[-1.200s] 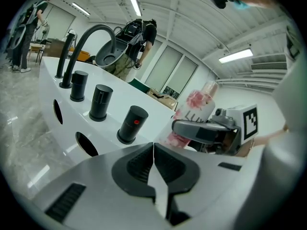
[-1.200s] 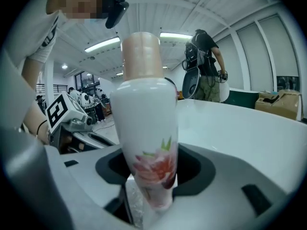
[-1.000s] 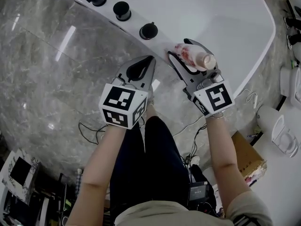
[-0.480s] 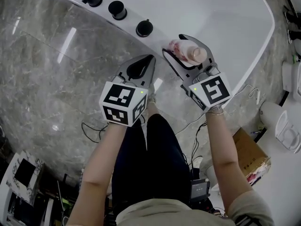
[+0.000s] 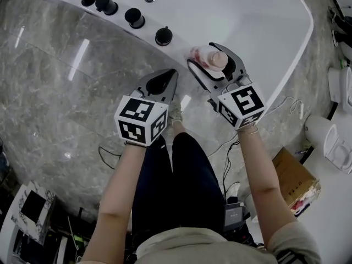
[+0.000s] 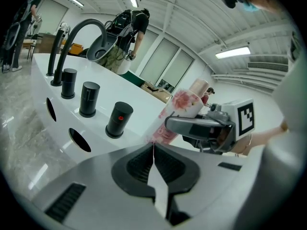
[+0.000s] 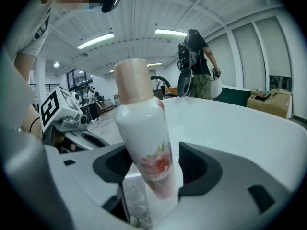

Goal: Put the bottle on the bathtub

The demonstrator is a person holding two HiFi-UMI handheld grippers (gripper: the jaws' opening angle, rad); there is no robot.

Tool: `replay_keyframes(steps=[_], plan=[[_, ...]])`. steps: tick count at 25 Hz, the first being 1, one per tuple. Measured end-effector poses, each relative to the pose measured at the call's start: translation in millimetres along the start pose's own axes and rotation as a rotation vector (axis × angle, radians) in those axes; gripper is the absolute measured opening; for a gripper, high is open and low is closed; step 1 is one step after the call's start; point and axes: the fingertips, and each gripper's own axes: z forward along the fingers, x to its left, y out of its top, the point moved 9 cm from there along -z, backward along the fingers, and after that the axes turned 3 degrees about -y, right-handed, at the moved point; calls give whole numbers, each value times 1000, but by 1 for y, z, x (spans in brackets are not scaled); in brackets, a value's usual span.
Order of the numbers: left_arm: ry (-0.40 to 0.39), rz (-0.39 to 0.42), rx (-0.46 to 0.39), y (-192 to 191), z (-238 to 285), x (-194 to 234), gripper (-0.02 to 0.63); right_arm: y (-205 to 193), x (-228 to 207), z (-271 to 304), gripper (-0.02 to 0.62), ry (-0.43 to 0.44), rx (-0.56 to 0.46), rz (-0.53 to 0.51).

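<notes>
A white bottle [image 5: 212, 59] with a pink flower print and a beige cap stands tilted between the jaws of my right gripper [image 5: 201, 54], which is shut on it. Its base is at the white bathtub rim [image 5: 247, 15], just right of the nearest black knob [image 5: 163, 36]. In the right gripper view the bottle [image 7: 144, 143] fills the gap between the dark pads [image 7: 111, 164]. The left gripper view shows the bottle [image 6: 180, 111] leaning right, with the right gripper [image 6: 192, 126] across it. My left gripper [image 5: 175, 71] is shut and empty, over the grey marble beside the tub, left of the bottle.
More black knobs [image 5: 133, 17] line the rim, leading to a curved black faucet [image 6: 81, 32]. Grey marble surround [image 5: 66, 92] lies to the left. A cardboard box [image 5: 294, 180] and cables sit on the floor at right. A person [image 6: 127, 32] stands beyond the tub.
My right gripper has carried the bottle slightly left toward the knobs, and the bottle now stands more upright. The left gripper has hardly moved.
</notes>
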Motion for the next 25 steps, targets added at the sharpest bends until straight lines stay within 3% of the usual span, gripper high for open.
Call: replay_keyframes(steps=[4, 13, 20, 25], plan=[[-6, -7, 20, 1, -7, -9, 9, -1, 2, -15, 284, -37, -1, 89], [9, 17, 31, 15, -40, -23, 9, 15, 6, -72, 258, -101, -15, 147], [12, 22, 21, 39, -64, -51, 9, 35, 11, -122, 161, -206, -138, 369], [34, 33, -1, 62, -86, -66, 9, 58, 21, -147, 18, -211, -213, 379]])
